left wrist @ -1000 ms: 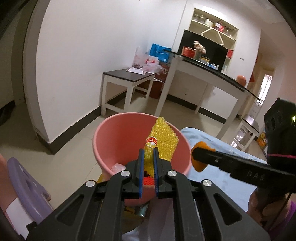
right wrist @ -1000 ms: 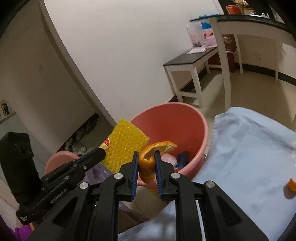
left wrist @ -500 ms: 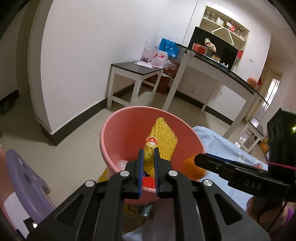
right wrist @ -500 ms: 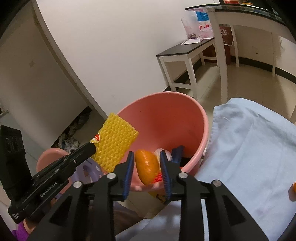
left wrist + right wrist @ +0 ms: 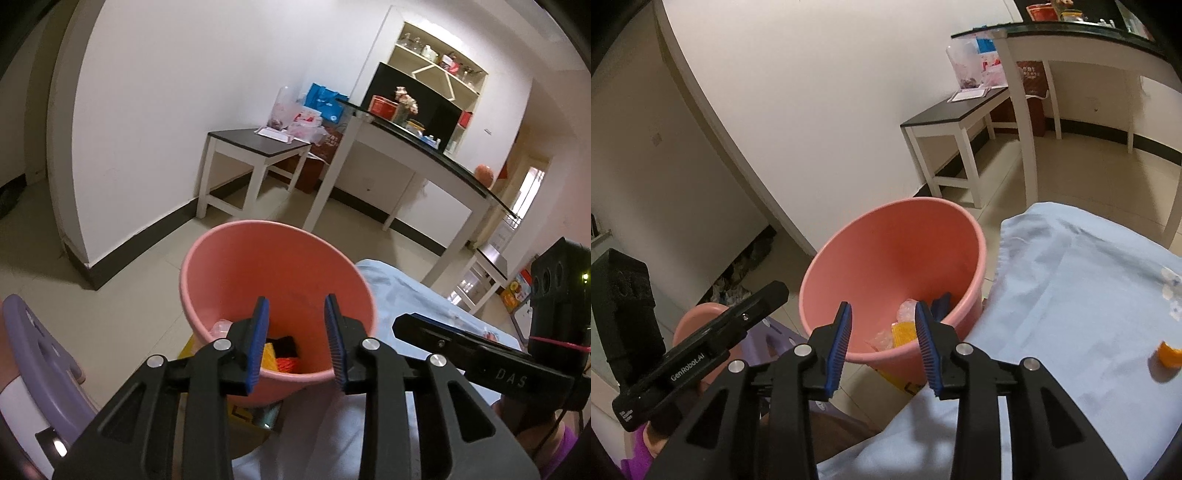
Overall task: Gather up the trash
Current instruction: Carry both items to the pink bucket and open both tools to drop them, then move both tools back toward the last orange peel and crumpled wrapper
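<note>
A pink bucket (image 5: 236, 258) stands on the floor beside the table's left edge; it also shows in the right wrist view (image 5: 897, 236). My left gripper (image 5: 297, 315) is open and empty just over its near rim. My right gripper (image 5: 882, 325) is open and empty over the same rim. Inside lie the yellow foam net (image 5: 904, 332), clear plastic (image 5: 907, 308), and red and black scraps (image 5: 286, 360). A piece of orange peel (image 5: 1169, 354) lies on the light blue tablecloth (image 5: 1071, 295) at the right.
A purple stool (image 5: 33, 350) sits left of the bucket. A second pink basin (image 5: 698, 317) is on the floor further left. A small dark-topped side table (image 5: 258, 147) and a long white desk (image 5: 424, 162) stand along the far wall.
Both grippers opened. The yellow foam net left my left gripper and the orange peel left my right gripper; both dropped into the bucket.
</note>
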`<state>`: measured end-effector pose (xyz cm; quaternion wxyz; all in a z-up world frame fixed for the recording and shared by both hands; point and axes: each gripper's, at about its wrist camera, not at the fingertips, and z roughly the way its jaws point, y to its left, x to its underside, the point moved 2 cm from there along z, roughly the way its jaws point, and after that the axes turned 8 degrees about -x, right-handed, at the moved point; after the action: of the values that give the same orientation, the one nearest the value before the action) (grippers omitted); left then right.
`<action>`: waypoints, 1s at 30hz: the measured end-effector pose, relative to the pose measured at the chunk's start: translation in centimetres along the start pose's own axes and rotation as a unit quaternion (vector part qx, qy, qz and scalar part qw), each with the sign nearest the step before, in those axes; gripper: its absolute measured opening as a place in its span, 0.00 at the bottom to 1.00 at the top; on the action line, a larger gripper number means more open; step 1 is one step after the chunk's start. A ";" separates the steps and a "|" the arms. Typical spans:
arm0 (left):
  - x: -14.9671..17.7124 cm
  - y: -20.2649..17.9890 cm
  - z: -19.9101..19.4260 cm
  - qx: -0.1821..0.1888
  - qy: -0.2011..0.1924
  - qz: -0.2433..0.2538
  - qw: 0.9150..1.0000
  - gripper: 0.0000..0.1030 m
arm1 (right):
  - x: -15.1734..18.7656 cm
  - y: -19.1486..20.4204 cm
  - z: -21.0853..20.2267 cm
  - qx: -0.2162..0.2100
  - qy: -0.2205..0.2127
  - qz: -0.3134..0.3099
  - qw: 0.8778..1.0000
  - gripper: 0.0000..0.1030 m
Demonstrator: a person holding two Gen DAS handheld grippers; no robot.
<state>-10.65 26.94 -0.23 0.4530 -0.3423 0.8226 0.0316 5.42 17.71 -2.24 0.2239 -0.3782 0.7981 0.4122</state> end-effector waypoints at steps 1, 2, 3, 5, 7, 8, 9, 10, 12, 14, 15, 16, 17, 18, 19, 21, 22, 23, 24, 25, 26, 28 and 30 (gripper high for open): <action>0.0 -0.3 -0.2 0.003 0.000 0.001 1.000 0.30 | 0.2 0.0 -0.5 0.002 -0.003 0.000 1.000 0.35; 0.1 -0.6 -0.5 0.008 0.000 0.003 1.000 0.30 | 0.5 0.0 -1.1 0.004 -0.006 0.000 1.000 0.35; 0.2 -1.0 -0.7 0.011 -0.002 0.007 1.000 0.30 | 0.7 0.0 -1.6 0.007 -0.008 -0.001 1.000 0.35; 0.3 -1.7 -1.1 0.014 0.001 0.013 1.000 0.30 | 1.2 -0.1 -2.6 0.014 -0.011 -0.003 1.000 0.36; 0.5 -2.5 -1.4 0.026 0.007 0.014 1.000 0.30 | 1.9 -0.3 -3.8 0.026 -0.015 -0.005 1.000 0.36; 0.6 -2.8 -1.6 0.031 0.009 0.014 0.999 0.30 | 2.2 -0.6 -4.4 0.032 -0.017 -0.004 0.999 0.36; 0.7 -3.4 -1.7 0.036 0.011 0.018 0.999 0.30 | 2.6 -1.0 -5.2 0.038 -0.020 0.001 0.999 0.36; 0.8 -3.8 -1.9 0.039 0.011 0.022 0.999 0.30 | 3.0 -1.3 -5.8 0.041 -0.023 0.005 0.999 0.37; 1.0 -4.9 -2.2 0.050 0.009 0.033 0.998 0.30 | 3.7 -2.3 -7.3 0.054 -0.030 0.016 0.998 0.37; 1.2 -6.0 -2.5 0.057 0.008 0.044 0.997 0.30 | 4.3 -3.4 -8.8 0.069 -0.038 0.028 0.997 0.37; 1.4 -6.7 -2.6 0.064 0.008 0.050 0.997 0.30 | 4.8 -4.1 -9.8 0.079 -0.043 0.035 0.995 0.37; 1.5 -7.2 -2.7 0.071 0.009 0.055 0.996 0.30 | 5.2 -4.7 -10.6 0.090 -0.048 0.042 0.994 0.37; 1.6 -7.8 -2.8 0.078 0.009 0.061 0.995 0.30 | 5.6 -5.3 -11.5 0.099 -0.053 0.050 0.992 0.37; 1.7 -8.6 -2.9 0.086 0.009 0.070 0.994 0.30 | 5.9 -6.3 -12.7 0.112 -0.060 0.062 0.990 0.37; 1.8 -9.1 -2.9 0.090 0.009 0.077 0.993 0.30 | 6.2 -7.1 -13.4 0.122 -0.065 0.071 0.988 0.40; 2.1 -10.3 -2.8 0.098 0.011 0.090 0.991 0.30 | 7.0 -8.9 -15.1 0.150 -0.078 0.089 0.982 0.44; 2.2 -11.2 -2.7 0.103 0.013 0.097 0.990 0.30 | 7.3 -9.9 -16.0 0.167 -0.083 0.099 0.977 0.46; 2.4 -11.8 -2.6 0.107 0.016 0.102 0.989 0.30 | 7.6 -10.6 -16.5 0.177 -0.086 0.107 0.975 0.47; 2.6 -12.3 -2.5 0.111 0.018 0.107 0.988 0.30 | 8.0 -11.8 -17.2 0.189 -0.090 0.122 0.970 0.48; 2.8 -13.2 -2.2 0.116 0.022 0.114 0.986 0.30 | 8.2 -12.6 -17.7 0.195 -0.094 0.132 0.967 0.49; 2.9 -13.6 -2.0 0.119 0.025 0.118 0.986 0.30 | 8.4 -13.5 -18.2 0.201 -0.097 0.142 0.964 0.49; 3.2 -14.8 -1.5 0.126 0.032 0.132 0.983 0.30 | 8.8 -15.1 -18.9 0.217 -0.104 0.158 0.958 0.51; 3.5 -16.2 -0.9 0.131 0.037 0.151 0.979 0.30 | 8.8 -16.6 -19.0 0.226 -0.106 0.172 0.953 0.52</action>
<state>-2.96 12.39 1.73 0.4530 -0.1529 0.8781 -0.0212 12.25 -7.91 -5.58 0.3125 -0.1286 0.8950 0.2911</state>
